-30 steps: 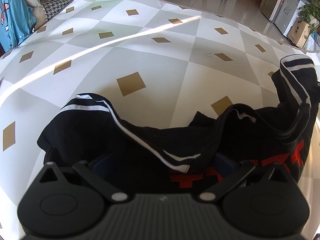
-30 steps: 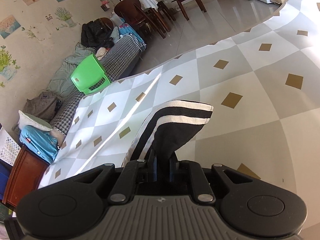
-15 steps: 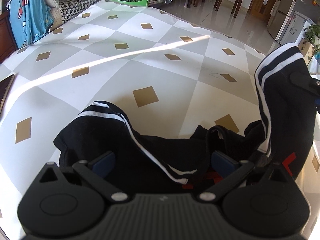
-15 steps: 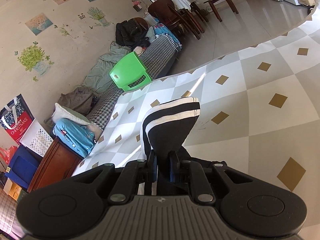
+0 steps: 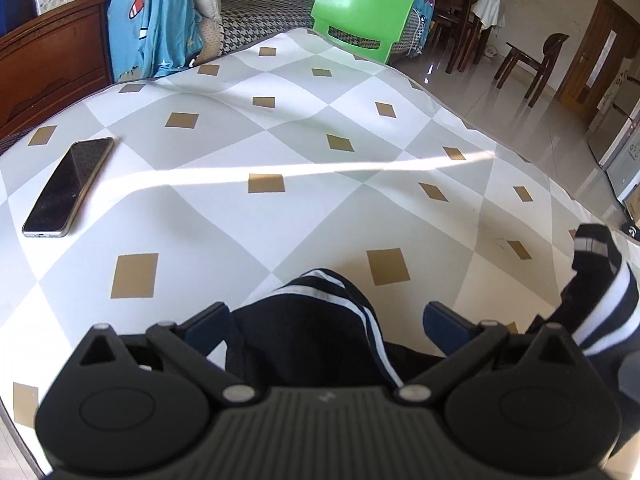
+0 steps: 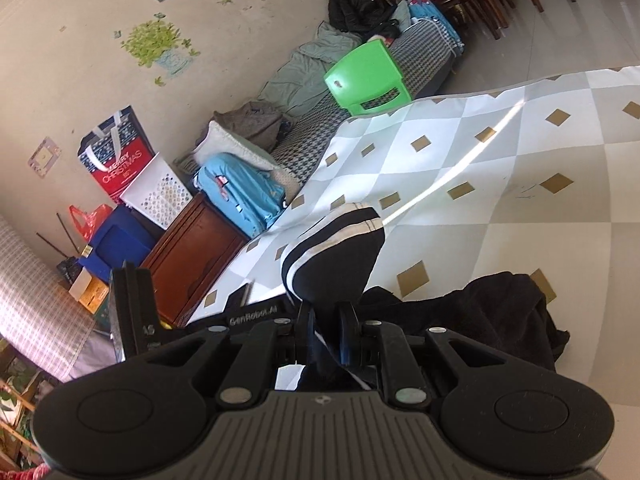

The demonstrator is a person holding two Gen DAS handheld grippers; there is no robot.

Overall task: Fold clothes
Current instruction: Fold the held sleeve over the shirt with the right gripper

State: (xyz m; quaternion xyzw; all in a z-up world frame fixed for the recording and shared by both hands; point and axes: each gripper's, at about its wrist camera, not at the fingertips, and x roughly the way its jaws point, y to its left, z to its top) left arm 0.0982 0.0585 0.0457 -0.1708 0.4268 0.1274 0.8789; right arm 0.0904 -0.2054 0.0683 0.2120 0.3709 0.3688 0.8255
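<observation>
A black garment with white stripes (image 5: 316,328) lies on the diamond-patterned table (image 5: 280,152). My left gripper (image 5: 326,320) is open, its blue pads on either side of a striped fold of the garment. My right gripper (image 6: 326,330) is shut on a striped cuff of the garment (image 6: 340,248), which stands up from the jaws. That held cuff shows at the right edge of the left wrist view (image 5: 600,292). More of the black cloth (image 6: 500,312) lies bunched on the table to the right. The left gripper's body (image 6: 132,312) shows at the left of the right wrist view.
A phone (image 5: 68,188) lies on the table at the left. A green plastic chair (image 5: 360,16) stands past the far edge. A wooden cabinet (image 6: 188,256), a blue garment (image 6: 240,192) and a sofa with clothes (image 6: 360,80) stand beyond the table.
Both grippers have risen and tilted up. The right one has lifted the striped cuff higher and the garment has been drawn in toward me. The phone has come into view.
</observation>
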